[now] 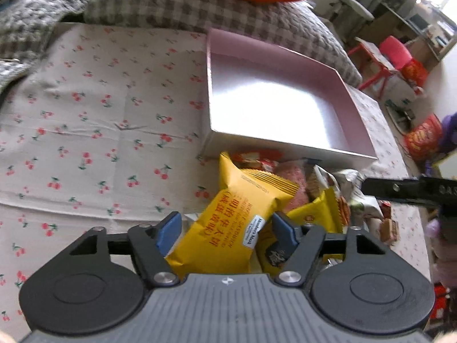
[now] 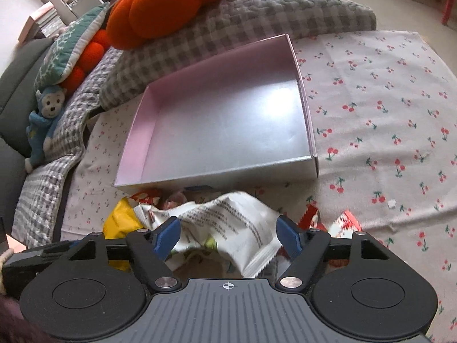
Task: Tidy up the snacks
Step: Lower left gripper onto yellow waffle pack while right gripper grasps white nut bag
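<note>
- Spread under everything: cherry-print cloth (image 2: 385, 114), likely laid to give the snacks a flat surface; checked grey blanket (image 2: 257, 11) and orange plush pumpkin (image 2: 160, 8) behind the box, red chair (image 1: 397, 54) far beyond it.
- Set open and empty just behind the snack pile: pink box (image 2: 217, 65), presumably the destination.
- Heaped against the box's near wall: snacks, yellow sandwich-biscuit packet (image 1: 242, 223) and white printed packet (image 2: 228, 223) on top.
- Left gripper (image 1: 225, 228): jaws wide apart, straddling the yellow packet, not clamped.
- Right gripper (image 2: 228, 237): jaws wide apart around the white packet, grip not closed.
</note>
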The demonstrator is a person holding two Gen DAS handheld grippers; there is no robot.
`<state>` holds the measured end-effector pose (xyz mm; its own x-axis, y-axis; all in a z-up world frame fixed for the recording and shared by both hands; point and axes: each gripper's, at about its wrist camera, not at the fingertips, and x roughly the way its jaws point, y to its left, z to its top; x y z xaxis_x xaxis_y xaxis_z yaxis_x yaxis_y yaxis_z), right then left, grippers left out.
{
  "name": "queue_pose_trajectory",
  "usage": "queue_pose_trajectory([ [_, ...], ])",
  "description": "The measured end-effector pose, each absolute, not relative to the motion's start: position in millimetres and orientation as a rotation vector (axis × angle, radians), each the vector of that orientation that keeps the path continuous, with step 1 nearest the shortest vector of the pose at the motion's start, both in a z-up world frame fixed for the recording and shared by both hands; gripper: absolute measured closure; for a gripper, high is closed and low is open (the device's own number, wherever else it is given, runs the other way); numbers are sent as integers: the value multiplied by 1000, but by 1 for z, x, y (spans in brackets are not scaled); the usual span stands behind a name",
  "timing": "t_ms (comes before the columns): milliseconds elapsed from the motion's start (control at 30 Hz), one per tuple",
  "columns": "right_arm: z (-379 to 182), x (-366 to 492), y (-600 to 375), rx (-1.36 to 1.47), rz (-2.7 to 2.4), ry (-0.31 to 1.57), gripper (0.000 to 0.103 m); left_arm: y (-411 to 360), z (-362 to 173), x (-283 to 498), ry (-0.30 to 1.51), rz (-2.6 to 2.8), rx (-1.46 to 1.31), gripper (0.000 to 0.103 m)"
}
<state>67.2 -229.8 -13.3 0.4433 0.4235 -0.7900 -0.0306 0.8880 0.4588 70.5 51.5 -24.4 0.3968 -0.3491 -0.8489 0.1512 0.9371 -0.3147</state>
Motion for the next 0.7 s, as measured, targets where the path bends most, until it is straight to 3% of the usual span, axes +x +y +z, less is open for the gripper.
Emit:
queue_pose_trajectory([
  [167,-22,77,-231,409,308,1103,34,50,-25,70,1152,-373,-185,42],
  [333,-25,81,-232,429,326,1121,34,55,-24,69,1181,-421,-186,25],
  [500,-26,81,-231,421,368,1115,30,58,-23,69,1185,-416,-173,21],
  [700,-31,79,-234,429,388,1097,26,52,-29,66,1207,-404,-139,25],
])
